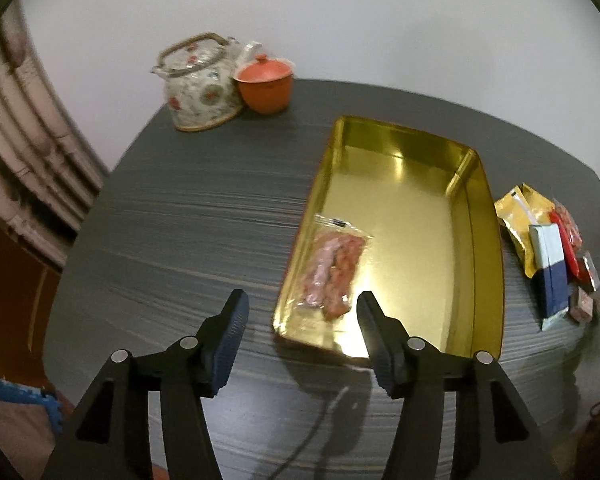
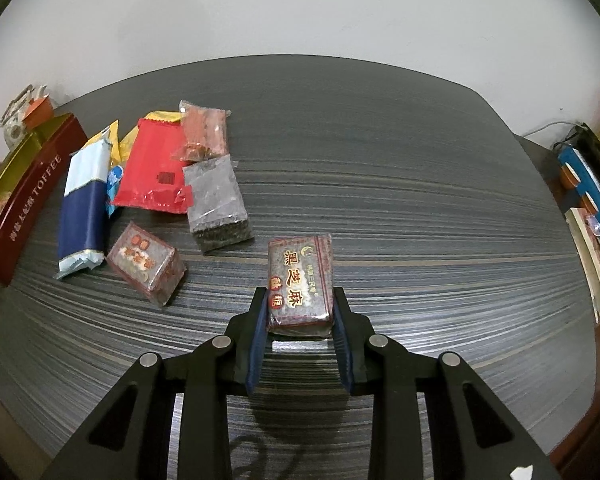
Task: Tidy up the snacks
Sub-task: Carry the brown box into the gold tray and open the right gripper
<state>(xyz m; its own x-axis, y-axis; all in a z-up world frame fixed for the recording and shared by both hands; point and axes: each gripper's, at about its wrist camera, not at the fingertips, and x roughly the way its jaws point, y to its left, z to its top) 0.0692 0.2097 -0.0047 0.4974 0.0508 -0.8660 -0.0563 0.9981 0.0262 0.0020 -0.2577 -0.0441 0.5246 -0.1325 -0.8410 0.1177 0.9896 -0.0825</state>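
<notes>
With one packet (image 1: 332, 272) already in the tin (image 1: 490, 248), our left tool (image 1: 300, 308) hangs open and empty, our right tool (image 2: 300, 312) grips a sesame bar (image 2: 300, 280), and the pile (image 2: 152, 184) waits on the table (image 2: 380, 168).

both my grippers, left gripper (image 1: 300, 312) and right gripper (image 2: 300, 300), have matte black linkage arms with round silver pivot pins, and ribbed blue pads (image 1: 230, 344) line the black fingers.
</notes>
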